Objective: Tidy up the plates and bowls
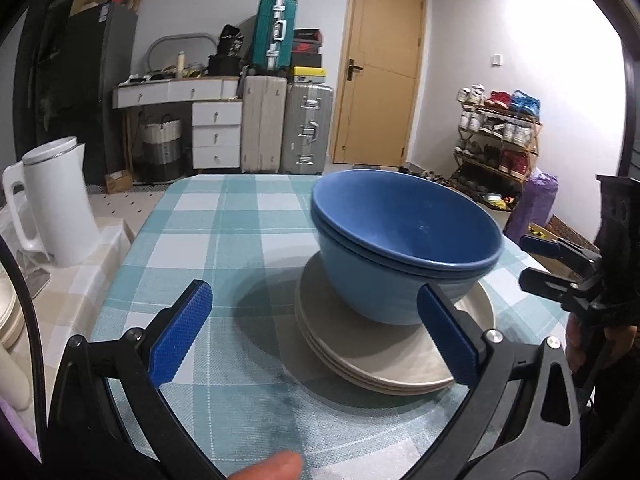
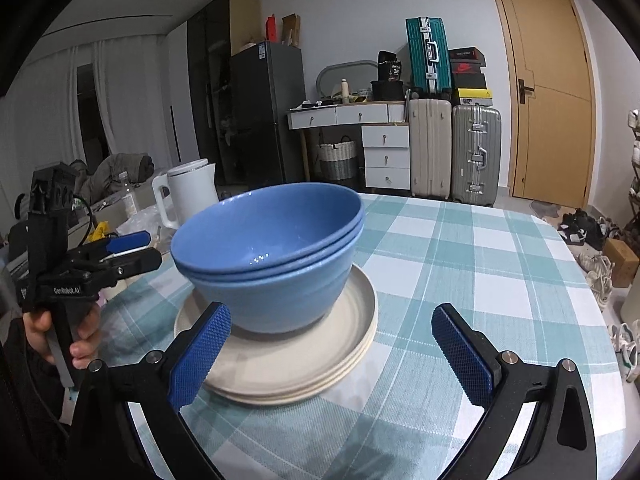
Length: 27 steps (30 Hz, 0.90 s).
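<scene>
Our left gripper (image 1: pixel 316 332) hangs with its blue pads spread wide, gripping nothing; its right pad sits just in front of the stacked blue bowls (image 1: pixel 404 240). Our right gripper (image 2: pixel 332 356) is likewise spread and empty, its left pad just before the same bowls. We see the bowls nested, upright, resting on a stack of cream plates (image 2: pixel 304 364), which lies on the checked tablecloth (image 2: pixel 460 256). Off the table's left side stands a white kettle (image 1: pixel 56 200); suitcases (image 2: pixel 476 152) line the far wall.
</scene>
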Motion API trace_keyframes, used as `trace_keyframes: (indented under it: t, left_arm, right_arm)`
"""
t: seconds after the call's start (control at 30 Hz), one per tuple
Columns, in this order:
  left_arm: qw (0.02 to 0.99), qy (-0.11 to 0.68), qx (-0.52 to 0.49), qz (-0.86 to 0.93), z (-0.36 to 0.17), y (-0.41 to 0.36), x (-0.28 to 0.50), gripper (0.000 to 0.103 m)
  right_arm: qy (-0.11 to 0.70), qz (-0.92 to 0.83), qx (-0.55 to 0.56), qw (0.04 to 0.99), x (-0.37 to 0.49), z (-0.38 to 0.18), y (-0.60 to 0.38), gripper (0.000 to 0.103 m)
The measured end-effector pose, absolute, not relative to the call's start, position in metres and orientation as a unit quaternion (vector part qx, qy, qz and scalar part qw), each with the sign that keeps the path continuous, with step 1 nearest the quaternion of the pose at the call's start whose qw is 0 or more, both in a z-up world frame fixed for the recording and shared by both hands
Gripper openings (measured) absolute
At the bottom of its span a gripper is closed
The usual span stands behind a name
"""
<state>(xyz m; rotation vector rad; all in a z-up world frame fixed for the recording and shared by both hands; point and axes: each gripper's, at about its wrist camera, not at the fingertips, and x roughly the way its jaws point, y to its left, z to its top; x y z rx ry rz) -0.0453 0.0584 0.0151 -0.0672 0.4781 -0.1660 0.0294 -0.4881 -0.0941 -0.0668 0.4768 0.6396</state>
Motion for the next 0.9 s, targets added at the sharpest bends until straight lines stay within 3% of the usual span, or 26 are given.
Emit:
trace_keyframes:
  t: [0.9]
  left_arm:
    - [0.963,0.246,-0.021,-0.111,-0.001,0.051,-0.04,0.102]
  right_arm:
    - [0.199,0.324,-0.029,0.925,0.016,-0.1,-0.495,0.102]
